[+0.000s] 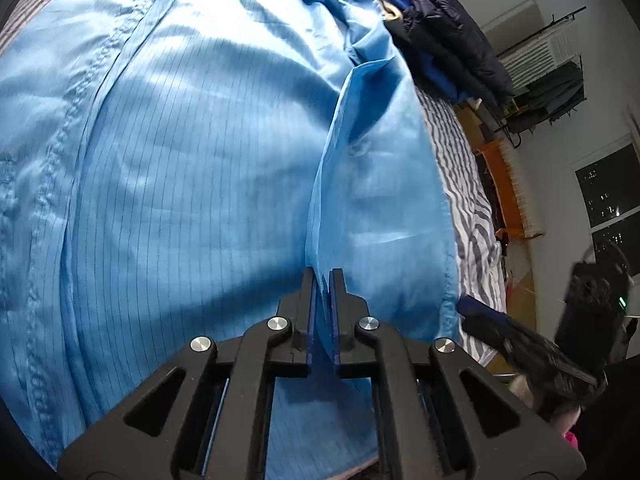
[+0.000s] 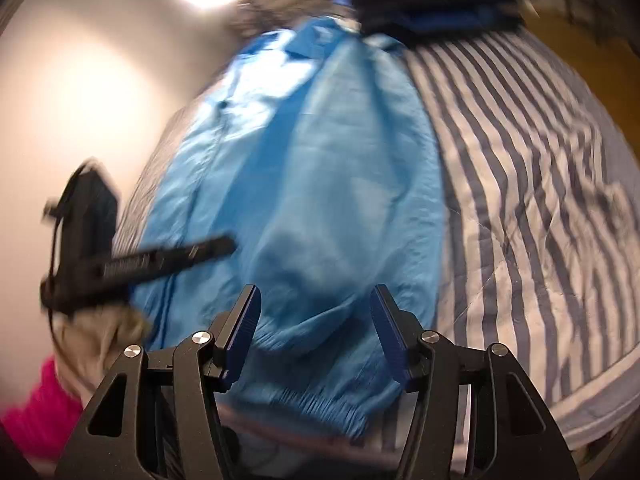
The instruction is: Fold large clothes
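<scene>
Between the pads of our left tongs (image 1: pixel 323 276) a raised ridge of the light blue garment (image 1: pixel 180 152) is clamped, so that this fold line can be lifted and carried across. Ahead of and around these tongs the garment lies spread on the striped bedding (image 1: pixel 464 184), zipper seam to their left. Our right tongs (image 2: pixel 315 300) stand apart, nothing pressed between the pads; beneath and ahead of them lies a sleeve, its elastic cuff (image 2: pixel 316 408) nearest them, presumably just laid flat. Beyond both tongs sits a stack of dark folded clothes (image 1: pixel 444 32), kept clear of our working area.
</scene>
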The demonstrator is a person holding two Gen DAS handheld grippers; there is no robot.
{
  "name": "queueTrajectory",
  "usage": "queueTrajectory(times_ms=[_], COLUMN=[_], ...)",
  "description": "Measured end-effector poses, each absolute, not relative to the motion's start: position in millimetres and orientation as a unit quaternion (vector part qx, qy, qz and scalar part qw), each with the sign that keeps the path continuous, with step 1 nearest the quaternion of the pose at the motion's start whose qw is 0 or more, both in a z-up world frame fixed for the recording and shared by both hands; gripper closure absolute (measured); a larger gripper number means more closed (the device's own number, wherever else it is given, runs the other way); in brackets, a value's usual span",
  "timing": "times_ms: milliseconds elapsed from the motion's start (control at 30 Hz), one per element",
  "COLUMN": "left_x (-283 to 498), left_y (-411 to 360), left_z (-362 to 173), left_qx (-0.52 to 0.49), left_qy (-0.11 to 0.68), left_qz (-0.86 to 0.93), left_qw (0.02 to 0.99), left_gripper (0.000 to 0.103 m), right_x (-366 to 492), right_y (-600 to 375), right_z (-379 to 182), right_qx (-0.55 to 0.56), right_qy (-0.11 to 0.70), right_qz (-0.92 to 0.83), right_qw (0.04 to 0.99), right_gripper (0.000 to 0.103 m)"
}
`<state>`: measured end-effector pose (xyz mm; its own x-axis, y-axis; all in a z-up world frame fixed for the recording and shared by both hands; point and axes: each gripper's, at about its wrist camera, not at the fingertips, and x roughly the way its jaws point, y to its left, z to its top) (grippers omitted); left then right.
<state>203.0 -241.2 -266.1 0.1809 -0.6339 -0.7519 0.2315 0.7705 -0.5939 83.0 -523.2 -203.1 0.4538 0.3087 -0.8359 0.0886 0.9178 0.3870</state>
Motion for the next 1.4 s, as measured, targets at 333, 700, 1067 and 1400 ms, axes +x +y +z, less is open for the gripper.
queueTrajectory(times_ms=[333,700,1067,1400], left_x=[173.2,105.4,76.1,80.7], left_y=[-200.7,-227.0,-211.9,-190.7], left_z=[-272.4,-270.9,-249.3,-233.2], left_qx=[-0.202,-0.172,-0.135,-0.123], left_qy=[0.568,0.579,0.561,0.548], left_qz=[-0.291,-0.370,-0.414,-0.395], left_qw=[0.743,0.706,0.704,0.727], left_gripper=[0.103,0.103,0.103,0.100], right_x=[108.8,78.3,36.4,76.6], right_y=[-500.0,-516.8,-535.2,-532.3], right_z=[-229.7,-190.3,-177.4,-199.1], right_qx=[0.205,0.193,0.213,0.210], right_qy=[0.544,0.509,0.502,0.527], right_qz=[0.076,0.088,0.093,0.066], right_qw=[0.810,0.834,0.833,0.821], right_gripper=[0.100,0.102,0.103,0.066])
